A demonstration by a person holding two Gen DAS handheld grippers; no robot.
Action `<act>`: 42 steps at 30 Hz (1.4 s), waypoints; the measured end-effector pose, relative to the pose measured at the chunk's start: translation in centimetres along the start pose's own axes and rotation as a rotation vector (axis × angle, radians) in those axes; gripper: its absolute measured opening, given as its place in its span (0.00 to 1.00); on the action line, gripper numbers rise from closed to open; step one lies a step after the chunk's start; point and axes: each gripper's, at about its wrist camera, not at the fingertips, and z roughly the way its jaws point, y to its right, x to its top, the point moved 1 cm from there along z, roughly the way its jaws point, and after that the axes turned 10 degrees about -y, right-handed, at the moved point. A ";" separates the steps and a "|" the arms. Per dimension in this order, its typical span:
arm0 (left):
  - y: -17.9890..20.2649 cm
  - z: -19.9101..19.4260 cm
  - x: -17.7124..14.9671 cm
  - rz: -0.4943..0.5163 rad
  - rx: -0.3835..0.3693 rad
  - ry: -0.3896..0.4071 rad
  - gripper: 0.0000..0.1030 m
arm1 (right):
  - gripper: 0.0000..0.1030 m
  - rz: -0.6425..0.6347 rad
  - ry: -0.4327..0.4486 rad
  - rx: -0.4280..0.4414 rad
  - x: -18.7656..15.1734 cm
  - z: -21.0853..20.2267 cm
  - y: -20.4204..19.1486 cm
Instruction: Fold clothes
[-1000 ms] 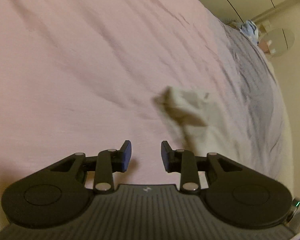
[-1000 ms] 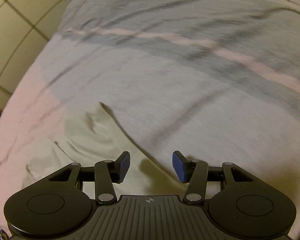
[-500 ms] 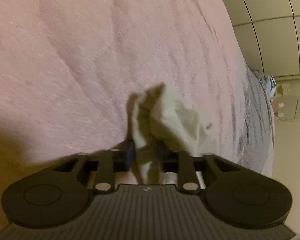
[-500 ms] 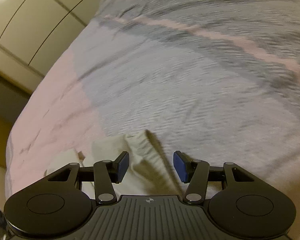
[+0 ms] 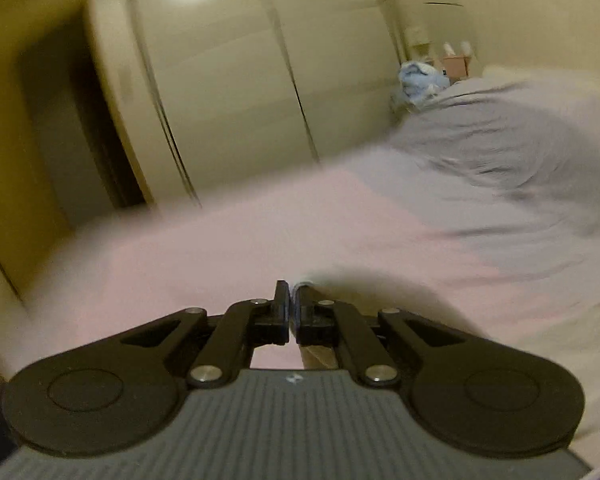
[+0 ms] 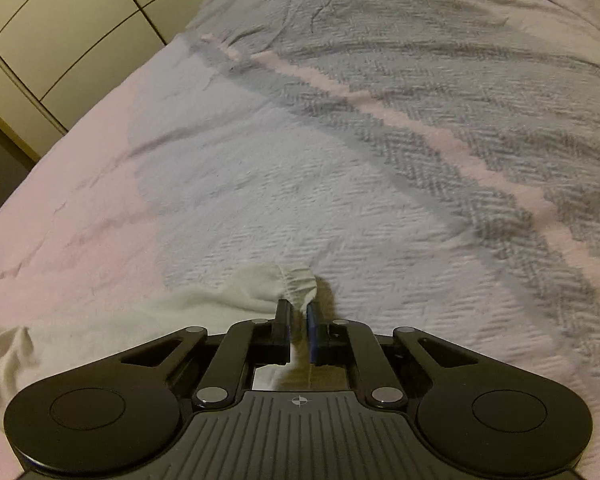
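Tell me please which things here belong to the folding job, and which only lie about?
Job: white garment; right hand-held gripper, closing on its cuff; left hand-held gripper, shut.

Lying about: grey blanket; pink sheet; blue bundle; wardrobe.

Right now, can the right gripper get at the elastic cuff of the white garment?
Probably yes: the right gripper is closing with the white garment's elastic cuff already between its fingers, nothing blocking.

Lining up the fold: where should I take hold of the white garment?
Grip the white garment at its ribbed cuff, coming from the near side: the gathered elastic stands up off the blanket. The right claw is closing with that cuff between its jaws.
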 end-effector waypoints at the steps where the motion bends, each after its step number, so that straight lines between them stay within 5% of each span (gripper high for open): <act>1: 0.2 -0.9 0.0 0.105 0.084 0.051 0.02 | 0.06 0.004 0.002 0.001 0.0 -0.1 0.0; 3: 0.6 -2.4 -0.3 0.281 0.223 0.128 0.02 | 0.06 0.008 0.002 0.003 0.0 0.0 -0.1; 5: 1.0 -2.4 -1.8 0.304 0.231 0.076 0.03 | 0.06 0.013 -0.012 0.000 -0.3 0.2 -0.2; 8: 0.3 0.7 -5.9 0.113 0.063 -0.248 0.09 | 0.06 0.048 -0.034 -0.005 -0.5 0.3 0.2; 11: -1.1 3.4 -11.7 -0.206 -0.060 -0.581 0.11 | 0.10 0.090 -0.057 0.002 -0.4 0.4 0.8; 14: -3.6 4.4 -16.3 -0.527 -0.119 -0.749 0.12 | 0.24 0.124 -0.071 0.011 -0.2 0.2 1.2; 17: -5.7 5.8 -17.6 -0.714 -0.123 -0.764 0.32 | 0.32 0.148 -0.067 0.003 0.0 -0.1 1.2; 23: -13.7 9.3 -22.2 -1.217 -0.060 -0.738 0.46 | 0.33 0.161 -0.042 -0.037 -0.3 -0.2 -0.6; 26: -15.6 11.6 -25.9 -1.520 -0.081 -0.711 0.43 | 0.33 0.167 -0.026 -0.062 -1.2 -0.3 -1.9; 28: -16.0 13.3 -27.2 -1.612 -0.111 -0.681 0.19 | 0.33 0.171 -0.019 -0.093 -1.9 -0.3 -2.7; 29: -16.3 14.2 -27.1 -1.594 -0.121 -0.674 0.03 | 0.33 0.176 -0.015 -0.108 -2.2 -0.4 -3.0; 37: -21.8 12.5 -14.2 -0.825 -0.067 -0.211 0.03 | 0.33 0.183 0.033 -0.176 -4.4 -2.5 -6.2; 40: -22.1 12.7 -13.9 -0.626 -0.049 -0.189 0.06 | 0.33 0.186 0.044 -0.174 -5.2 -2.9 -7.7; 42: -21.7 14.1 -16.2 -0.593 -0.080 -0.282 0.13 | 0.33 0.181 0.036 -0.168 -5.8 -2.5 -8.7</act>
